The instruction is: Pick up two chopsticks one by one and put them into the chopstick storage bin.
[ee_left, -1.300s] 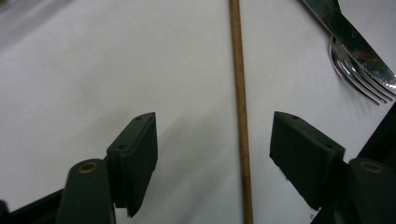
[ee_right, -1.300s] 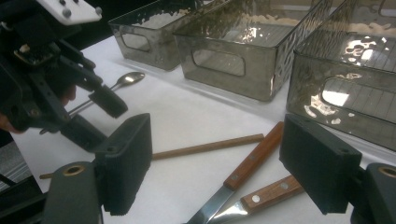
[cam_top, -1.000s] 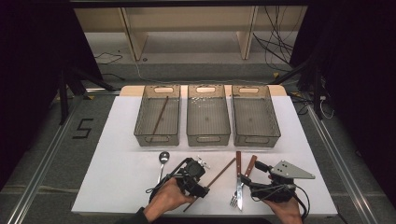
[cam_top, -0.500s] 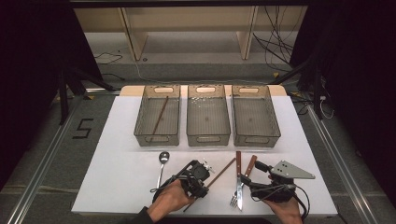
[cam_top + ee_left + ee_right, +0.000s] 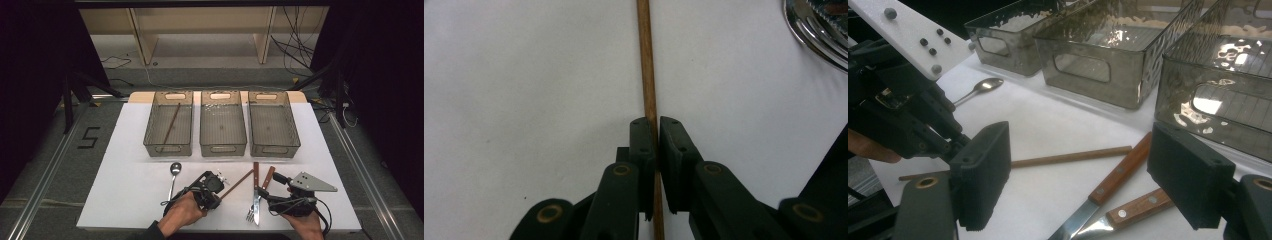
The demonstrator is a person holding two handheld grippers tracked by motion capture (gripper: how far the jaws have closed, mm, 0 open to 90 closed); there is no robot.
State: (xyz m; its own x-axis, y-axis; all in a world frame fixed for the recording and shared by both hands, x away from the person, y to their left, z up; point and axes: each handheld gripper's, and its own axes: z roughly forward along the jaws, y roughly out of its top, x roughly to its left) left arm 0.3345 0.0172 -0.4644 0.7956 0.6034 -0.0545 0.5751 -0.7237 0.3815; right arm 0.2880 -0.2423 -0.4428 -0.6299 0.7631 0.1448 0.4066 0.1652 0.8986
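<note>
On the white table (image 5: 125,200), at about seven o'clock, the left gripper (image 5: 655,131), its jaws having just been closing, pinches a thin brown wooden chopstick (image 5: 646,60) lying flat, likely for lifting to the left-hand clear plastic bin (image 5: 169,131), where a matching stick (image 5: 170,127) rests; a silver metal spoon (image 5: 174,170) lies just beside; at five o'clock the right gripper (image 5: 1083,175) hovers wide and empty over a wooden-handled knife (image 5: 1108,182) and wooden-handled fork (image 5: 1135,207)

White table (image 5: 125,200), 3 bins (image 5: 222,149), spoon (image 5: 174,170), chopstick (image 5: 239,182), knife (image 5: 256,192), fork (image 5: 264,187)
</note>
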